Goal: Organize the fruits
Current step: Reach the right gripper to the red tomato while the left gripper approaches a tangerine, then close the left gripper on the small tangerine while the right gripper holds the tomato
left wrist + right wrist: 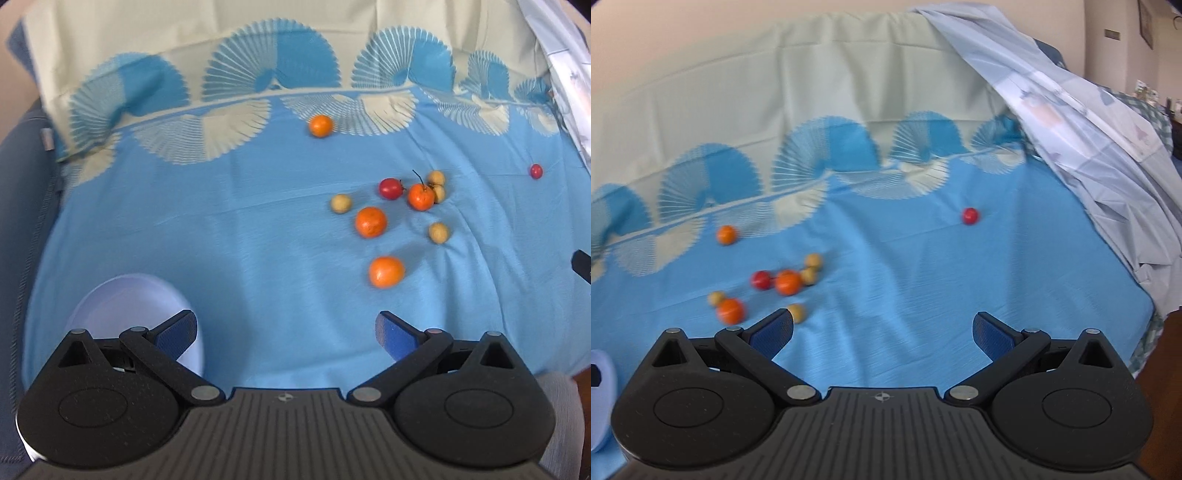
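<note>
Since both sets of jaws stand spread wide with nothing between them, no fruit has been picked up yet and the sorting looks to be at its very start. Nearest the left gripper, a pale bowl sits just behind and partly under its left jaw, probably placed close so that fruit can be dropped in with a short carry. Ahead of the left jaws and off to their right, an orange lies alone on the blue bedsheet, the closest fruit and so the likely first pick. Beyond it sits a loose cluster: a second orange, a small tan fruit to its left, another tan one to its right, then a red fruit beside a stemmed orange that touches two more tan fruits. Mixed kinds lying together are presumably what the sorting must undo. Farther still, one orange rests near the patterned border. For the right gripper, the cluster lies ahead and left of its jaws, while a lone red fruit lies well ahead, slightly right, apart from everything, near a rumpled pale cover.
</note>
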The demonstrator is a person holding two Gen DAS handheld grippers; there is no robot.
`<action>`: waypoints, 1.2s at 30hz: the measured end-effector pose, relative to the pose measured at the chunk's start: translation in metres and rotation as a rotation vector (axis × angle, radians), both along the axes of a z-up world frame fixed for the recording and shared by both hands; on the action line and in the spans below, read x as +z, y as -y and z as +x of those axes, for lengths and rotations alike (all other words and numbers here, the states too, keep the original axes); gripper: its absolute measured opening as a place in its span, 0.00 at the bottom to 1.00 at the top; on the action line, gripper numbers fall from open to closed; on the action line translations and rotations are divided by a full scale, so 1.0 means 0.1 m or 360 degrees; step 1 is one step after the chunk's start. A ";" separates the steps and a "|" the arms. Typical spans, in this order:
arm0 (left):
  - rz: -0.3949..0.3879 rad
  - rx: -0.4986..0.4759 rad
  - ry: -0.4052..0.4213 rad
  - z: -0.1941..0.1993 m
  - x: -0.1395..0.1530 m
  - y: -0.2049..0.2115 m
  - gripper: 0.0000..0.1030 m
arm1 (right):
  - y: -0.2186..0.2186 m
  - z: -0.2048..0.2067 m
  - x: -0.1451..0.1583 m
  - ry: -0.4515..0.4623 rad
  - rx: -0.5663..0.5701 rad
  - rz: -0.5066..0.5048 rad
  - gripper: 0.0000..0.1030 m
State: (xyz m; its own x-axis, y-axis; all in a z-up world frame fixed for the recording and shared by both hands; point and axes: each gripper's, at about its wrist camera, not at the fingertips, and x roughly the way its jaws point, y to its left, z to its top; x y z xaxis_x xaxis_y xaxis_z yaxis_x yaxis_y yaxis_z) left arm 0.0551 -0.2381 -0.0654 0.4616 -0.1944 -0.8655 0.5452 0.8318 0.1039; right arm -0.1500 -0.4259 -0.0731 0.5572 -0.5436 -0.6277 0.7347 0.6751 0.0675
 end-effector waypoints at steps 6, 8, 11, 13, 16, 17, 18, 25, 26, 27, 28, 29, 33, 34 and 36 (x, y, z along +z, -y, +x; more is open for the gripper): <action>0.0063 -0.0008 -0.0067 0.47 -0.40 0.76 1.00 | 0.87 0.31 -0.26 -0.0016 -0.0139 -0.0116 1.00; 0.0088 0.0011 -0.0110 0.60 -0.56 0.96 1.00 | 1.29 0.48 -0.37 -0.0014 -0.0206 -0.0150 1.00; 0.0090 0.0070 -0.0127 0.75 -0.76 1.15 1.00 | 1.93 0.76 -0.57 0.0022 -0.0220 -0.0089 1.00; 0.0099 0.0071 -0.0129 0.81 -0.85 1.25 1.00 | 2.34 0.92 -0.74 0.0029 -0.0237 -0.0010 0.99; 0.0141 0.0060 -0.0133 0.87 -1.01 1.38 1.00 | 2.77 1.12 -0.96 0.0003 -0.0244 0.0051 0.99; 0.0156 0.0056 -0.0144 0.88 -1.06 1.40 1.00 | 2.89 1.18 -1.04 -0.0017 -0.0251 0.0077 0.99; 0.0172 0.0051 -0.0158 0.90 -1.11 1.42 1.00 | 2.97 1.24 -1.13 -0.0047 -0.0273 0.0090 0.99; 0.0096 -0.0018 -0.0260 0.93 -1.20 1.35 0.62 | 3.08 1.39 -1.39 -0.0144 -0.0131 -0.0041 0.31; 0.0054 -0.0026 -0.0295 0.94 -1.16 1.33 0.40 | 3.06 1.40 -1.37 -0.0161 -0.0120 -0.0055 0.31; 0.0037 -0.0028 -0.0311 0.94 -1.13 1.32 0.27 | 3.01 1.40 -1.35 -0.0191 -0.0116 -0.0094 0.31; 0.0027 -0.0032 -0.0303 0.93 -1.10 1.30 0.26 | 2.95 1.40 -1.34 -0.0209 -0.0093 -0.0141 0.31; 0.0011 -0.0040 -0.0285 0.93 -1.07 1.28 0.20 | 2.89 1.38 -1.32 -0.0217 -0.0072 -0.0179 0.31; -0.0039 -0.0064 -0.0282 0.89 -0.95 1.16 0.07 | 2.70 1.24 -1.16 -0.0176 -0.0048 -0.0144 0.31; -0.0041 -0.0063 -0.0265 0.88 -0.91 1.13 0.07 | 2.63 1.20 -1.11 -0.0154 -0.0041 -0.0128 0.31; -0.0033 -0.0065 -0.0265 0.87 -0.87 1.12 0.09 | 2.46 1.10 -1.02 -0.0104 0.0007 -0.0117 0.31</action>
